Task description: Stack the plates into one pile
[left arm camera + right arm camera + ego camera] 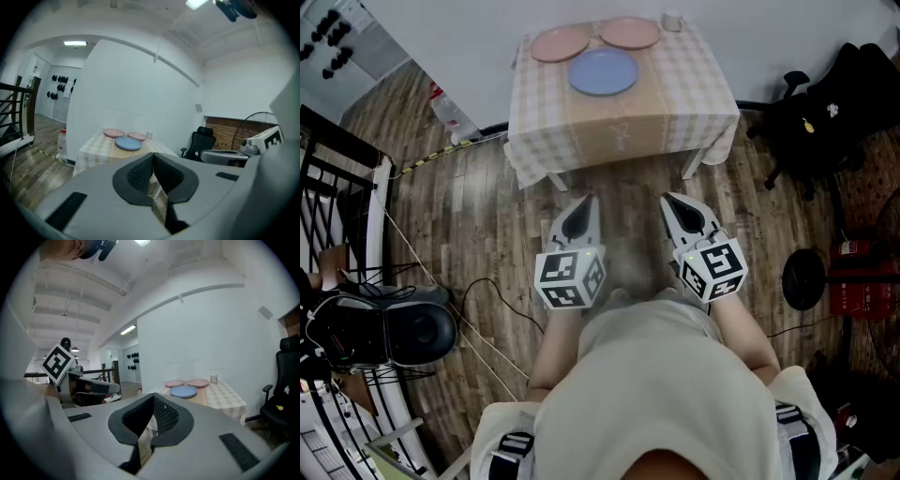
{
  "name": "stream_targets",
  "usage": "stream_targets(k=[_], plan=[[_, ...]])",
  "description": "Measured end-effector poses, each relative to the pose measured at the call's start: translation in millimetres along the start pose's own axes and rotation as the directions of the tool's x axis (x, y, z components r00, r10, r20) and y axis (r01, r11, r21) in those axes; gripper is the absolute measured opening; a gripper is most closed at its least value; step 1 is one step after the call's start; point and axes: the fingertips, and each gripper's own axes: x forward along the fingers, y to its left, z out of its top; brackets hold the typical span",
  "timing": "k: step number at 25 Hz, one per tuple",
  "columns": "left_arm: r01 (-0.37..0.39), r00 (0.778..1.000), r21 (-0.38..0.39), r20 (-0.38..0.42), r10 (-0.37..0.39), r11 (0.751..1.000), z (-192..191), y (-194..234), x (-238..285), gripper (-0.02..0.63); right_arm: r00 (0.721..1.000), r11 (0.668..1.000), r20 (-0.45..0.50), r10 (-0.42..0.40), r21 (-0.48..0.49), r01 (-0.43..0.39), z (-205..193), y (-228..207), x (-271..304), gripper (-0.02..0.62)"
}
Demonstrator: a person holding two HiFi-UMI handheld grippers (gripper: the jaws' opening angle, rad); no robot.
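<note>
Wooden floor (469,225) is running under you up to a white wall (131,84), with a table (619,122) in a checked cloth standing against that wall, well ahead of both grippers. Item: blue plate (604,71), lying flat on the cloth, nearest to you of the three. Items: left pink plate (560,43) and right pink plate (629,33), so placed in the head view, lying side by side behind the blue one, all three unstacked and close together; whether their rims are touching is not showing. Item: small cup (672,21), standing near the table's far right corner. Item: left gripper (584,204), which you are holding low over the floor; its own view is showing the jaws clenched together with nothing between them. Item: right gripper (677,202), which you are holding level beside the left one, its jaws likewise pressing together on nothing. Only the head view is showing your arms, your lap and a water bottle (450,114) left of the table. Only the gripper views are showing the ceiling lights and the plates edge-on. A black office chair (825,122) is standing right of the table, and a dark railing (23,108) is appearing at the left gripper view's left edge.
</note>
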Motion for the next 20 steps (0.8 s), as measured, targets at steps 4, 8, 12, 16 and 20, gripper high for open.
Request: stream_targets(k=[4,8,12,16,20], plan=[[-0.004,1.0,-0.015,0.001,0.004,1.0,-4,-5,-6,0.005,1.0,1.0,0.007,0.012,-0.018,-0.012,5,4,-6,0.0],[0.011,1.0,-0.01,-0.008,-0.011,1.0,-8,-10,-11,0.005,1.0,1.0,0.01,0.02,-0.019,-0.02,5,13,-10,0.0],[0.02,1.0,0.004,-0.014,-0.019,1.0,-11,-7,-16,0.005,1.0,1.0,0.013,0.025,-0.019,-0.025,3,23,-8,0.0],[0.03,0.999,0.011,-0.018,-0.03,0.999,-11,1,-18,0.005,0.999,1.0,0.022,0.028,0.009,-0.029,1,30,-4,0.0],[0.041,0.999,0.01,-0.027,-0.04,0.999,-12,8,-17,0.005,0.999,0.998,0.021,0.024,0.052,-0.025,-3,35,3,0.0]])
